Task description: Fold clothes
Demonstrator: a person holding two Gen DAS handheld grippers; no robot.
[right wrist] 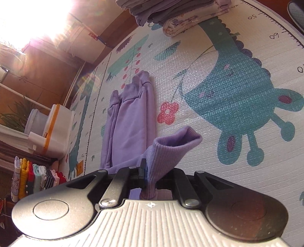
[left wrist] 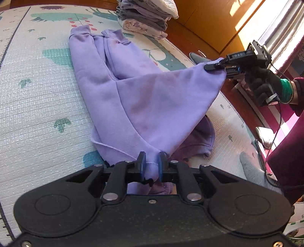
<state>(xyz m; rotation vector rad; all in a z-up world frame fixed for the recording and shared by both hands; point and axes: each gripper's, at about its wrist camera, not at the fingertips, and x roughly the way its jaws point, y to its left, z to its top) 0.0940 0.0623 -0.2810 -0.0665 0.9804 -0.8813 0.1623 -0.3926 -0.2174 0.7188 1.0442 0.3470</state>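
While both claws grip, the purple pants [left wrist: 136, 98] lie on the play mat [left wrist: 38, 106], legs pointing to the far side with the two ribbed cuffs [left wrist: 79, 31] side by side. Left claw [left wrist: 151, 165]: closed on a bunched fold of the fabric at the near edge, cloth squeezed between the blue pads [left wrist: 142, 167]. Right claw [left wrist: 215, 66]: held in a gloved hand [left wrist: 264, 83] to the right, pinched shut on a corner of the pants, lifted off the mat so the cloth stretches taut between the two claws. Right wrist view: ribbed band [right wrist: 171, 144] of the pants stands up out of the right claw [right wrist: 150, 176]; only one finger shows, the other hidden by fabric. Stack of folded clothes [left wrist: 144, 17] sits at the far edge of the mat, well apart from the pants. White bins [right wrist: 51, 129] stand on a ledge, far left in the right wrist view.
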